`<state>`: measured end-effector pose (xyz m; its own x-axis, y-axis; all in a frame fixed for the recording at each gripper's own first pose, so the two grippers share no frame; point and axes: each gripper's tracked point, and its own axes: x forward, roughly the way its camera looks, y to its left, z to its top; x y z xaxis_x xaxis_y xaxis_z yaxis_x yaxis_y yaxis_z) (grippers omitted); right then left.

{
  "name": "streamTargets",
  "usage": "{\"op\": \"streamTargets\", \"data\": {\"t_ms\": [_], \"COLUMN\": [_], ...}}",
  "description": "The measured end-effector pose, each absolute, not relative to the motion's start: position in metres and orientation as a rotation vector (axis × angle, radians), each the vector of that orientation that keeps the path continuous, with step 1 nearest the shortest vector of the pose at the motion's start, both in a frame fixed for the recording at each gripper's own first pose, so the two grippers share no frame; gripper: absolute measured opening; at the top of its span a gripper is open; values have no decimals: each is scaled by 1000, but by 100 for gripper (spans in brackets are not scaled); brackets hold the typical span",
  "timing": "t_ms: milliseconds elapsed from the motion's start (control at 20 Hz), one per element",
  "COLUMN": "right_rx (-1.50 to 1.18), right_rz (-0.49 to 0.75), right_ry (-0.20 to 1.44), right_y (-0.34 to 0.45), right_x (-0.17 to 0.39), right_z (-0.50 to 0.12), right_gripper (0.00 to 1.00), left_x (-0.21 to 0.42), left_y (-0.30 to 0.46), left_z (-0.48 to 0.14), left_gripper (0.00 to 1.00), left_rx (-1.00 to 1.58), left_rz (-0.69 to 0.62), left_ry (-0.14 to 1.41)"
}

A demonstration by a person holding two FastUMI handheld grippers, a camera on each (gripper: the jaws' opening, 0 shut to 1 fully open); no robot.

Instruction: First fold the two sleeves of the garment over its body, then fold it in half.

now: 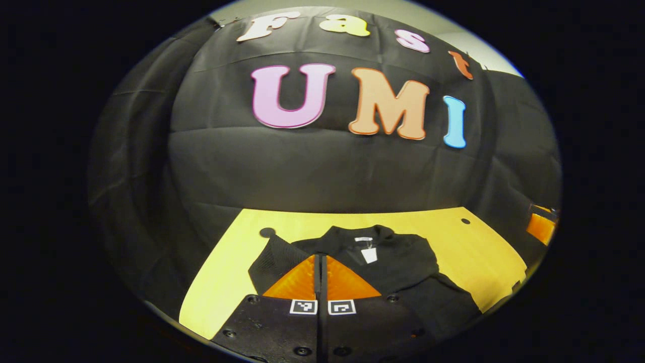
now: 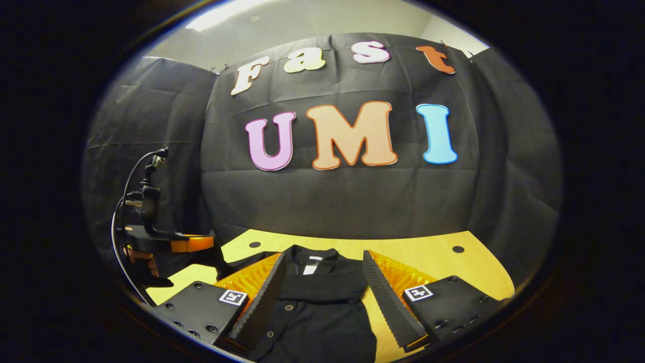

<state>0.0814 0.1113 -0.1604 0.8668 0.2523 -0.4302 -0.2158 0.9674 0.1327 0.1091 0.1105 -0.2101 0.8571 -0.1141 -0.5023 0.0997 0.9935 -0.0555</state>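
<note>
In the left gripper view the left tool [image 1: 322,264] sits lowest and nearest, its two fingers [image 1: 297,282] pressed together with only a thin seam between them, clenched with nothing visibly caught between them. Whether they rest on the cloth or hover just above it cannot be told. Just past their tips lies the black jacket [image 1: 398,267], spread flat on the yellow bench [image 1: 478,252], collar at the far side with a small white tag [image 1: 369,254] hanging inside the neck. One sleeve [image 1: 269,259], ribbed in texture, slants off to the left of the tips, and another part of the garment trails away toward the lower right.

In the right gripper view the right tool [image 2: 322,264] is spread wide, released, one ridged finger [image 2: 259,297] on each side of the jacket [image 2: 322,302], the body of the garment lying between them. The cloth looks matte and soft, with round dark buttons [image 2: 289,307] down its front. The bench [image 2: 438,257] top is smooth, with small round dark holes [image 2: 458,249] near its far edge.

Farther left in that view the left tool [image 2: 191,244] appears, held by a hand [image 2: 138,257], with a cable [image 2: 123,201] looping upward
</note>
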Motion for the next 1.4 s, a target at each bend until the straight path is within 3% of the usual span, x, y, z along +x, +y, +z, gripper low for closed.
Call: {"op": "streamTargets", "data": {"t_ms": [600, 650, 700, 900, 1050, 1150, 1200, 1250, 1300, 1400], "right_rx": [115, 117, 118, 129, 136, 131, 127, 122, 119, 118], "right_rz": [67, 51, 36, -10, -20, -7, 4, 16, 30, 63], "right_ry": [513, 519, 523, 542, 552, 553, 554, 550, 547, 542], "right_y": [0, -8, -18, -46, -53, -51, -49, -46, -42, -37], "right_x": [50, 48, 47, 41, 38, 39, 40, 41, 42, 45], "right_z": [-174, -176, -178, -183, -187, -188, -187, -186, -184, -183], "right_gripper": [97, 92, 97, 97, 97, 92, 97, 97, 97, 97], "left_x": [159, 159, 162, 170, 188, 202, 198, 195, 190, 182], "left_y": [-39, -48, -57, -85, -118, -111, -102, -99, -96, -82], "left_z": [-271, -279, -287, -300, -238, -202, -194, -190, -188, -189], "left_gripper": [0, 0, 0, 0, 0, 66, 99, 98, 89, 92], "left_rx": [100, 110, 119, 154, 29, 41, 49, 49, 50, 42], "left_rz": [-326, -333, -345, -345, -368, -335, -334, -333, -316, -279], "left_ry": [636, 650, 663, 701, 460, 329, 309, 308, 314, 339]}}
